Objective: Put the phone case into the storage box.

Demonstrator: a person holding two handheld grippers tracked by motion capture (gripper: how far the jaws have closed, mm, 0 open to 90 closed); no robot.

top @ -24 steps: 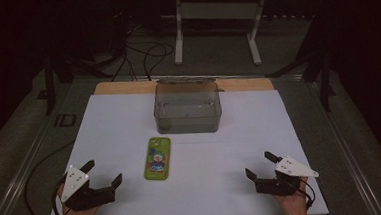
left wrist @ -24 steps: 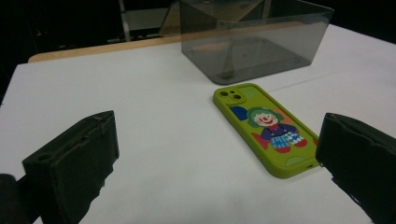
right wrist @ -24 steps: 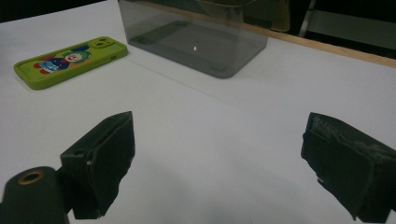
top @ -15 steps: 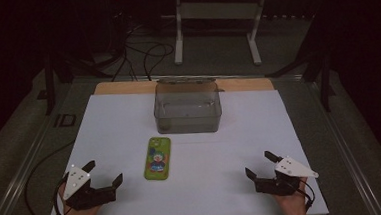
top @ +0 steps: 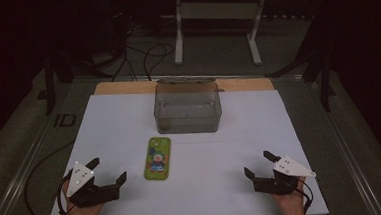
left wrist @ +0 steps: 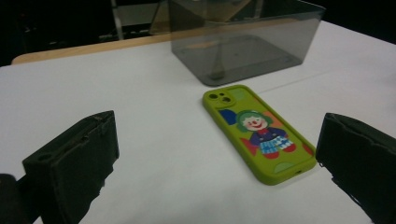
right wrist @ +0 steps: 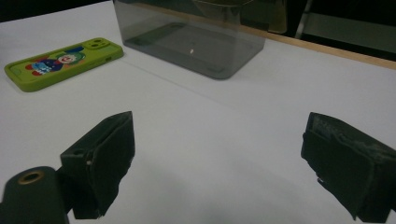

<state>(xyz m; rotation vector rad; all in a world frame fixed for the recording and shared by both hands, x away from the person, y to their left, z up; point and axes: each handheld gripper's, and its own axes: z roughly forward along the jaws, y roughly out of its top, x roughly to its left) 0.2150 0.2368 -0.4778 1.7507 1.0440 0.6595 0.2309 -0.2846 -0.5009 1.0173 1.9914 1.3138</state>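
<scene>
A white-topped bench carries two things. A smoky grey see-through plastic box, open at the top and with nothing inside that can be made out, stands near the middle of the far edge. A lime-green phone case printed with a cartoon clown lies flat just nearer than the box, slightly left of the bench's centre, its camera cut-outs toward the box and a strip of bare surface between the two.

The left claw rests at the near left corner in a person's hand, its jaws spread wide with nothing between them; the case lies just beside its right jaw, apart from it. The right claw sits at the near right corner, likewise gaping and empty, well apart from the case.
</scene>
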